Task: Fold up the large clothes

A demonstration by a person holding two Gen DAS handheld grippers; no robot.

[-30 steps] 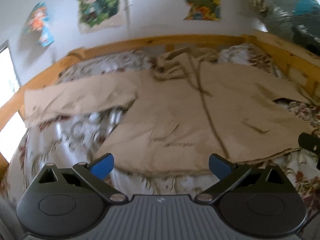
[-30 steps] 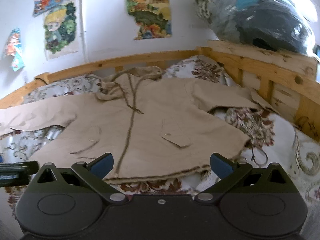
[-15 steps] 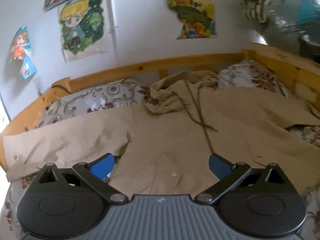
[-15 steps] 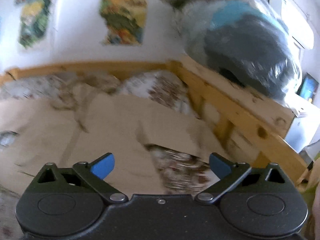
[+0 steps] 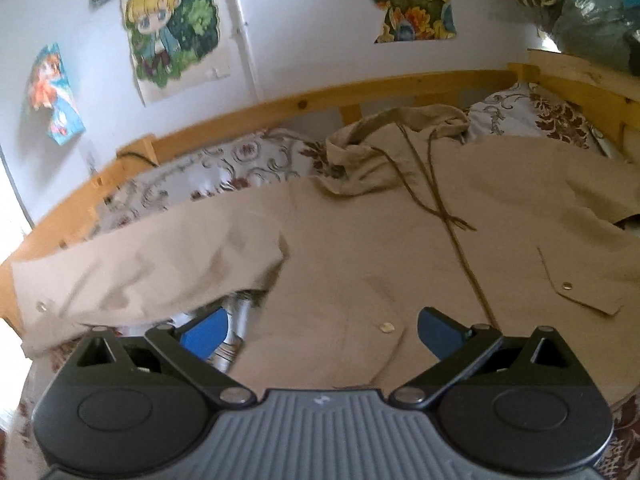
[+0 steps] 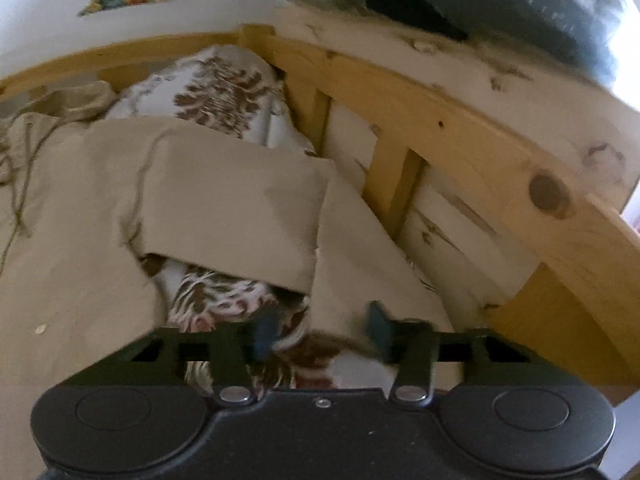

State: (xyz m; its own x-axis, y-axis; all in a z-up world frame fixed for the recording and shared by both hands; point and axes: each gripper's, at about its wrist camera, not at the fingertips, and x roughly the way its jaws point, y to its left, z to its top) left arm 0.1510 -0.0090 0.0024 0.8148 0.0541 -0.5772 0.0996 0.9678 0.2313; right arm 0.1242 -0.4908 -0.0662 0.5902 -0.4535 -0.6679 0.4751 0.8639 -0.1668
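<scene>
A large beige hooded coat (image 5: 360,248) lies front up on the bed, with its hood (image 5: 384,136) at the far end and its left sleeve (image 5: 152,264) stretched out to the left. My left gripper (image 5: 322,330) hovers open over the coat's left side by the armpit, and nothing is between its blue pads. In the right wrist view the coat's right sleeve (image 6: 352,248) is bent back, its end running down towards me. My right gripper (image 6: 320,332) is closing around that sleeve end. Cloth lies between the jaws, and a gap still shows beside the left pad.
A wooden bed frame (image 6: 460,128) runs close along the right of the sleeve and across the far end (image 5: 304,100). Floral bedding (image 5: 224,168) covers the mattress, with a floral pillow (image 6: 216,92) at the head. A plastic-wrapped bundle (image 6: 480,0) sits on the rail. Posters (image 5: 172,28) hang on the wall.
My left gripper moved in over the coat's left side, still open. My right gripper swung right to the folded sleeve by the rail, and its jaws narrowed from wide open.
</scene>
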